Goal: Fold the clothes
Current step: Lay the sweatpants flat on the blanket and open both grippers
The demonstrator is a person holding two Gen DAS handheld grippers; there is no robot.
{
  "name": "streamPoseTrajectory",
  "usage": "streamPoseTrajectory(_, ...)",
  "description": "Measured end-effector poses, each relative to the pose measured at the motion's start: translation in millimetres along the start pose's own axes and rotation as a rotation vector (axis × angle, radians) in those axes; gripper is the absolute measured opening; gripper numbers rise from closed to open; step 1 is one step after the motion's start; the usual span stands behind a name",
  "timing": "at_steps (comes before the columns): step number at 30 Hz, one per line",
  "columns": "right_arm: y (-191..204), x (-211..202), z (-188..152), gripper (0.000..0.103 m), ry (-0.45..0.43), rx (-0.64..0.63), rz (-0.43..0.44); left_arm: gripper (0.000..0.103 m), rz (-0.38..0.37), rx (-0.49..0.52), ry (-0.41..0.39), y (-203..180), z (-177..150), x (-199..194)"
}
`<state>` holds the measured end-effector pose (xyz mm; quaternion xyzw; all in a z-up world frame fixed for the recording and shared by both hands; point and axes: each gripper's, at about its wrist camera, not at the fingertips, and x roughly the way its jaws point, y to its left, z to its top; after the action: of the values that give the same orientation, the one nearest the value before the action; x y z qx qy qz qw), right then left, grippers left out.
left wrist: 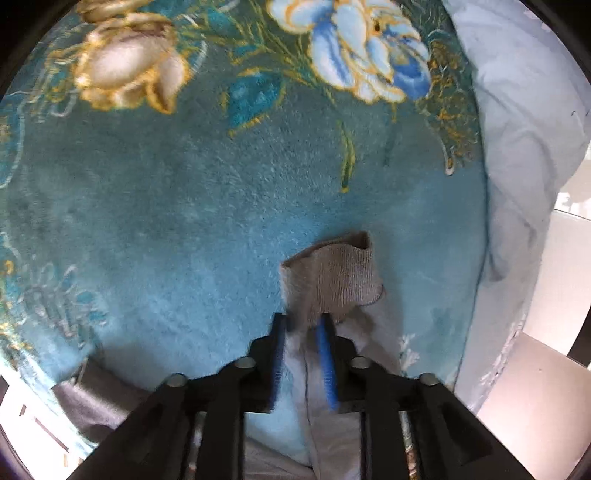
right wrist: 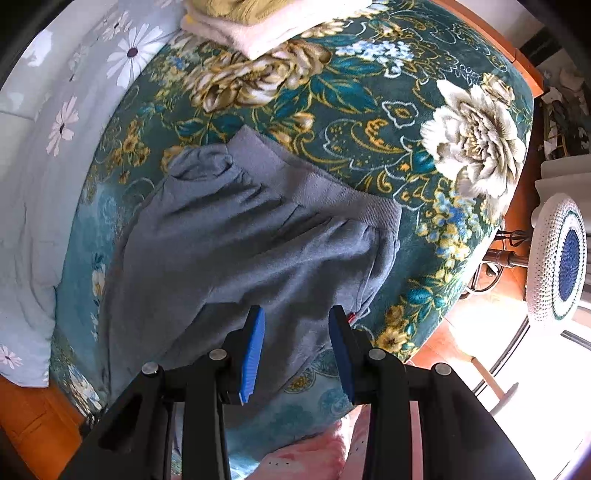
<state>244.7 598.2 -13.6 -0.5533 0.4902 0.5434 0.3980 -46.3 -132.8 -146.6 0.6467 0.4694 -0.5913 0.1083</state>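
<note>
A grey sweatshirt lies spread on the teal flowered blanket, its ribbed hem toward the far side. My right gripper points down over the garment's near part. It is open, and flat grey cloth shows between its blue pads. In the left wrist view, my left gripper is shut on a grey sleeve just behind its ribbed cuff. The cuff sticks out past the fingertips above the blanket.
A folded stack of cream and olive cloth sits at the blanket's far edge. A pale blue daisy quilt runs along the left, also seen as the pale quilt. A white stool stands on the orange floor to the right.
</note>
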Motion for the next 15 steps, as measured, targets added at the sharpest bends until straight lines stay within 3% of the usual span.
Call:
streamPoseTrajectory(5, 2, 8, 0, 0.037, 0.011, 0.003, 0.049, 0.041, -0.069, -0.033, -0.083, 42, -16, -63)
streamPoseTrajectory(10, 4, 22, -6, 0.037, 0.052, -0.034, 0.074, 0.042, 0.030, -0.081, -0.120, 138, -63, -94)
streamPoseTrajectory(15, -8, 26, 0, 0.037, 0.064, -0.056, 0.066, 0.043, 0.084, -0.192, -0.105, 209, -105, -77)
